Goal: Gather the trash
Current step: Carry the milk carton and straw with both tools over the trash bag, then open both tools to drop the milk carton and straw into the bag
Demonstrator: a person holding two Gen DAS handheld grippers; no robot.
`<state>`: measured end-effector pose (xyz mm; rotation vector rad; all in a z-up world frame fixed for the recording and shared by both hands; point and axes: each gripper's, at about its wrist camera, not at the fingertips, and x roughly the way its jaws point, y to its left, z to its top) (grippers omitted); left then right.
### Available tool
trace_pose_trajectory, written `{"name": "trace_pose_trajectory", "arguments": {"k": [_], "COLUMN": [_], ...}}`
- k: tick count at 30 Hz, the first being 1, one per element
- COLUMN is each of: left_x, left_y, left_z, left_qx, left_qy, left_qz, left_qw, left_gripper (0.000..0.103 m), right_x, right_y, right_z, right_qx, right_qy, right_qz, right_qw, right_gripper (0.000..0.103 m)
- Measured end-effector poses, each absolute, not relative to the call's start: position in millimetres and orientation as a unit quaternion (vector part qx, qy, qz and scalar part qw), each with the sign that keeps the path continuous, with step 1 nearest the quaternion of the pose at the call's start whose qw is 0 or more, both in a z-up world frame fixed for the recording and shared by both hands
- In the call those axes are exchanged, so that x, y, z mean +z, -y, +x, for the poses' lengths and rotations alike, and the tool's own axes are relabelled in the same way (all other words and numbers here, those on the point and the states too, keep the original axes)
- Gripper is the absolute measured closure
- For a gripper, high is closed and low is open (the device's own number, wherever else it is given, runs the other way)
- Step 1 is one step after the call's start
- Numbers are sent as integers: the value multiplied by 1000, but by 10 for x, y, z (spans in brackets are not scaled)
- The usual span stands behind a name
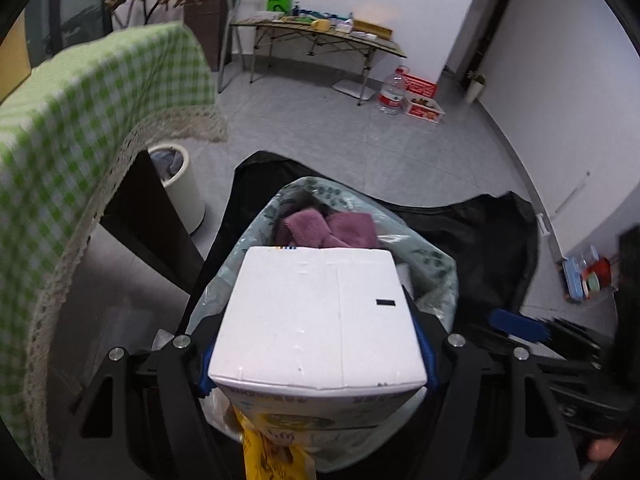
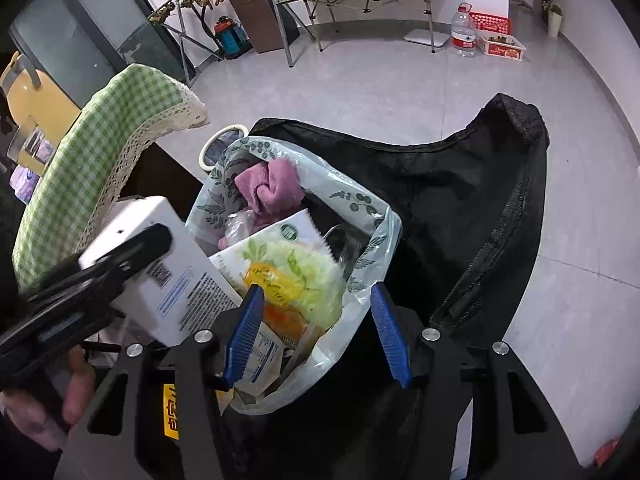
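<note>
Carton (image 1: 316,316) white, clamped across its sides by left gripper (image 1: 316,344) fingers, above printed trash bag (image 2: 360,204) mouth at 12 o'clock | handling: likely light, stiff card, smooth; hold mid-body flat sides | right gripper (image 2: 318,332) fingers apart, empty, over bag rim at 6 o'clock

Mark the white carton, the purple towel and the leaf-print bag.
white carton (image 1: 316,312), left wrist view, top face.
purple towel (image 2: 272,190), right wrist view, middle fold.
leaf-print bag (image 2: 356,202), right wrist view, far rim.
</note>
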<state>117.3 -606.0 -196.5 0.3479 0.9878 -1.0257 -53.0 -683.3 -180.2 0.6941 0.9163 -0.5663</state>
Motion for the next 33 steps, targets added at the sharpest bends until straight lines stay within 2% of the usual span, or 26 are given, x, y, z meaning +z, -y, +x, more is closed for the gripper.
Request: {"name": "trace_pose_trajectory", "arguments": {"k": [12, 14, 18, 28, 33], "left_x": [-2137, -2075, -1734, -1234, -1098], "left_y": [6233, 6262, 6120, 5769, 5609], "left_z": [1242, 1258, 1355, 1602, 1673], "left_qx": [-466, -476, -488, -463, -447], "left_qy": [-470, -478, -446, -418, -418], "left_qz": [175, 187, 161, 147, 157], "left_qw": [729, 714, 733, 768, 775], "left_gripper": [30, 30, 18, 18, 18], "right_x": [-1787, -1763, -1710, -1448, -1338], "right_y": [6847, 6827, 6819, 6800, 6747], "right_z": [-512, -495, -483, -441, -390], "right_qx": [-260, -257, -257, -261, -268], "right_qy": [-426, -425, -420, -413, -429], "right_qz": [332, 330, 330, 305, 281], "right_qw": [800, 803, 805, 817, 816], "right_gripper": [49, 49, 49, 49, 43]}}
